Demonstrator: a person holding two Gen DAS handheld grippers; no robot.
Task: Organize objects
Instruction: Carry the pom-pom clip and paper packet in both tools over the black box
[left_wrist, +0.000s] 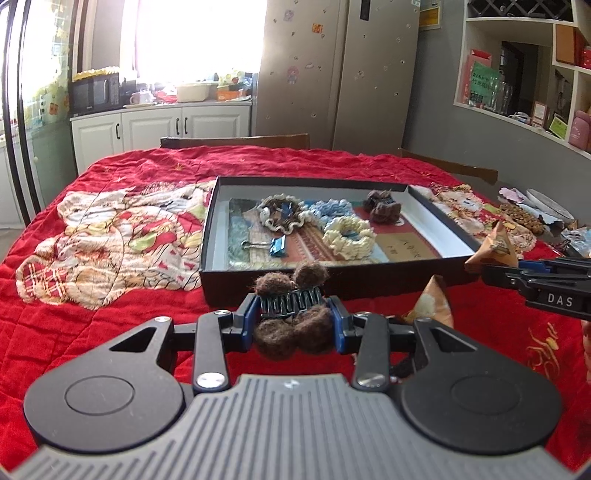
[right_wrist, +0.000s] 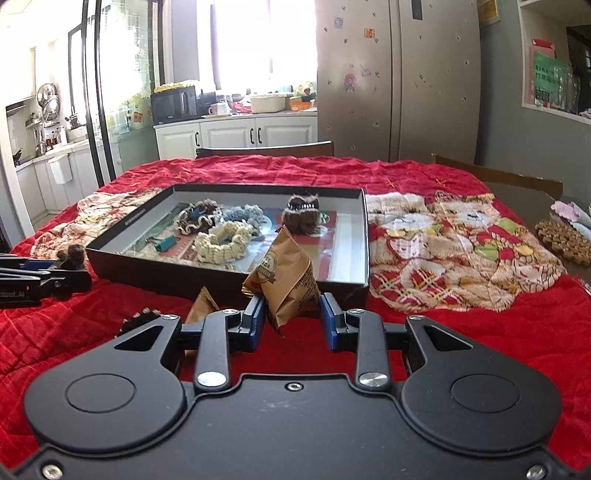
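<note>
My left gripper (left_wrist: 293, 317) is shut on a brown fuzzy hair claw clip (left_wrist: 291, 328), held just in front of the black shallow box (left_wrist: 236, 286). In the right wrist view my right gripper (right_wrist: 291, 319) is shut on a brown triangular snack packet (right_wrist: 284, 275), lifted before the box's (right_wrist: 166, 271) near wall. Inside the box lie a cream scrunchie (left_wrist: 349, 236), a blue scrunchie (left_wrist: 330, 208), a blue binder clip (left_wrist: 277, 246) and another fuzzy clip (left_wrist: 382, 206). A second brown packet (left_wrist: 430, 302) rests on the red cloth between the two grippers.
The table wears a red quilted cloth (right_wrist: 461, 332) with a bear print. A beaded wooden mat (right_wrist: 565, 240) and a plate (left_wrist: 546, 203) lie at the right edge. Chair backs (left_wrist: 236, 140) stand behind the table. A dark bristly item (right_wrist: 138, 319) lies near my right gripper.
</note>
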